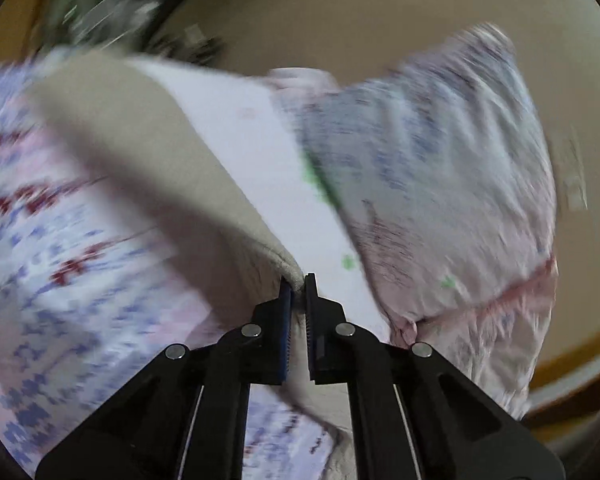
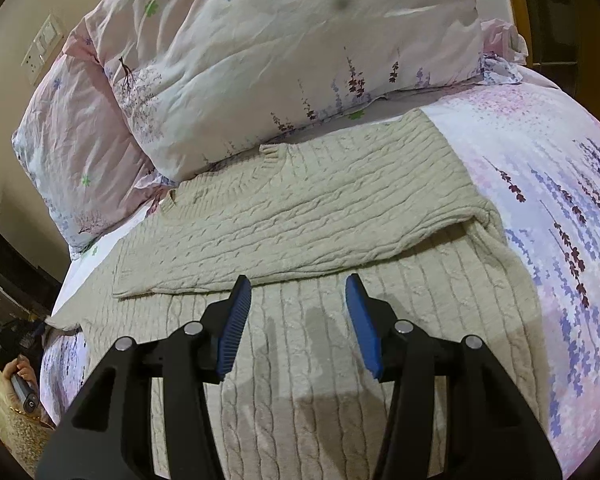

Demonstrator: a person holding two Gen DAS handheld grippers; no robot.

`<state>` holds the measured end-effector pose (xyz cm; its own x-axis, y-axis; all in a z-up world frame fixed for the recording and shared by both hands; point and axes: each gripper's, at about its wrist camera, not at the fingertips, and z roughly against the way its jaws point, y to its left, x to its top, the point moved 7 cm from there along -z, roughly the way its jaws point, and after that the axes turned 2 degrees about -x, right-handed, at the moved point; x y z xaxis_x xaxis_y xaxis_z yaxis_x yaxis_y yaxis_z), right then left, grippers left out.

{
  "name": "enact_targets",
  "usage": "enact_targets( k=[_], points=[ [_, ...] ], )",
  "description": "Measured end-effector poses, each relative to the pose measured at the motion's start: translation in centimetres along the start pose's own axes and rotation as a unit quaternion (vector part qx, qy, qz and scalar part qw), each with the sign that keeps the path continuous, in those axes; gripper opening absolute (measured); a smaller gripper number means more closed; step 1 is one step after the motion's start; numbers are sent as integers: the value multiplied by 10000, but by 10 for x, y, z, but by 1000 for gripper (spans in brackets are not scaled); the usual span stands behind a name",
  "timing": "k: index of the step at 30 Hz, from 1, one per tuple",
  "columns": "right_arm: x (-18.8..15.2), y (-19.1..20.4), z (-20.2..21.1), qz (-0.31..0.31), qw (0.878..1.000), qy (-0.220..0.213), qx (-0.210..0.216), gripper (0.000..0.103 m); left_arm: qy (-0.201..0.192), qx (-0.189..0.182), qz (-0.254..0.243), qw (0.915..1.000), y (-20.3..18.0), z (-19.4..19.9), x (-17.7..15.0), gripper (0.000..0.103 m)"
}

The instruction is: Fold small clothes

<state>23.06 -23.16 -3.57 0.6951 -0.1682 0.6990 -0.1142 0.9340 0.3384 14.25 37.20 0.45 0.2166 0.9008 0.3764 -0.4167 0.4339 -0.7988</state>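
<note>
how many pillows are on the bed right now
2. One large white floral pillow leans at the head of the bed, just behind the beige sweater; a pinker pillow sits left of it, partly tucked behind. Others may be hidden.

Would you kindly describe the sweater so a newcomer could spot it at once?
On the floral bedsheet, just below the two pillows, lies the beige cable-knit sweater, one sleeve folded across its body. It is the only plain, ribbed piece among printed linens.

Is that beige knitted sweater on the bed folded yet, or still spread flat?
Partly folded. One section of the sweater lies doubled over the rest, its edge crossing just ahead of the open right claw.
</note>
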Motion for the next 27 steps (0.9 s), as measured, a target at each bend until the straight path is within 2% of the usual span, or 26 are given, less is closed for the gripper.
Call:
enact_targets(
  k=[4, 7, 12, 15, 18, 23, 27],
  points=[
    [-1, -1, 1, -16, 10000, -5, 14, 50, 134, -330, -961, 9947, -66, -8, -24, 5],
    [-1, -2, 1, -21, 10000, -14, 17, 50, 414, -688, -1602, 9838, -115, -20, -60, 5],
    [-3, 0, 2, 30, 10000, -34, 25, 51, 1026, -1269, -2337, 9585, -178, -48, -137, 5],
    [-4, 2, 4, 126, 9999, -66, 34, 51, 1354, -1423, -2687, 9430, -200, -63, -182, 5],
    [-5, 3, 5, 158, 9998, -73, 47, 52, 1627, -1433, -2921, 9315, -209, -75, -219, 5],
    [-6, 9, 3, 276, 9996, -21, 90, 52, 1901, -1338, -3039, 9239, -204, -89, -260, 5],
    [-2, 29, 1, 563, 9982, 45, 204, 52, 2340, -1202, -3113, 9132, -193, -97, -295, 5]
  ],
)
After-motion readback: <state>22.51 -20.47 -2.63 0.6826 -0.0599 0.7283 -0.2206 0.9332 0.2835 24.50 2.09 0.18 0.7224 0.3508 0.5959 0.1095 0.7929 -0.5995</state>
